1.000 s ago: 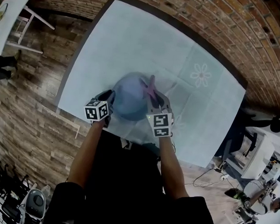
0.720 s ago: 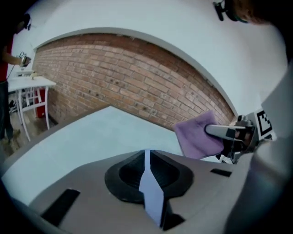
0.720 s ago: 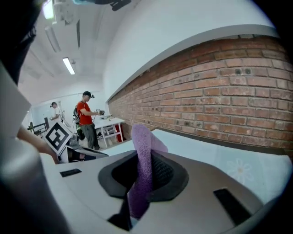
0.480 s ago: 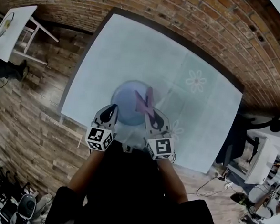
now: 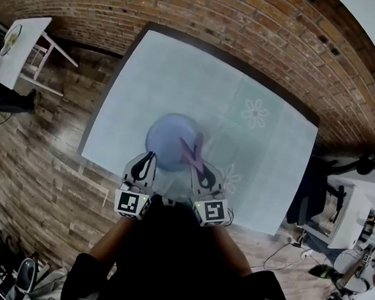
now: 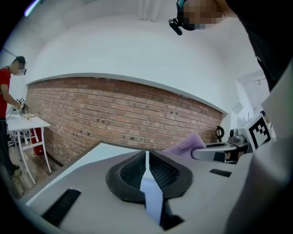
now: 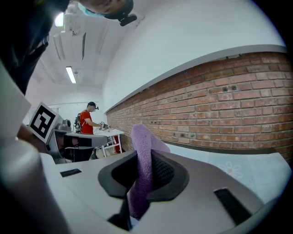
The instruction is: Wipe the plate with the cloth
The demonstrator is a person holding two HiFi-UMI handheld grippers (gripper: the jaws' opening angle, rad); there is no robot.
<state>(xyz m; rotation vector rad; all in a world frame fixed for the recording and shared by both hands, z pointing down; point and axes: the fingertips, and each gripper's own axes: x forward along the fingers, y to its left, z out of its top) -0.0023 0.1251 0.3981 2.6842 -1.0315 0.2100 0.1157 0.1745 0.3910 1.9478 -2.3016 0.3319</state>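
A pale blue round plate (image 5: pixel 169 138) is over the table, just in front of me. My left gripper (image 5: pixel 147 160) is shut on the plate's near-left rim, and the thin blue plate edge (image 6: pixel 150 194) shows between its jaws. My right gripper (image 5: pixel 196 170) is shut on a purple cloth (image 5: pixel 191 150) that lies against the plate's near-right part. In the right gripper view the cloth (image 7: pixel 143 151) sticks up from between the jaws. The left gripper view shows the cloth (image 6: pixel 185 145) at the right.
The table (image 5: pixel 169 70) has a pale blue cover with a flower print (image 5: pixel 255 114). A brick wall (image 5: pixel 242 14) runs along its far side. At the upper left stands a small white table (image 5: pixel 19 36), where a person in red (image 7: pixel 86 122) works. Cables and equipment (image 5: pixel 347 231) lie at the right.
Both grippers have come back toward me. The cloth has slid from the plate's far-right side to its near-right side. The left gripper now holds the rim nearer to me.
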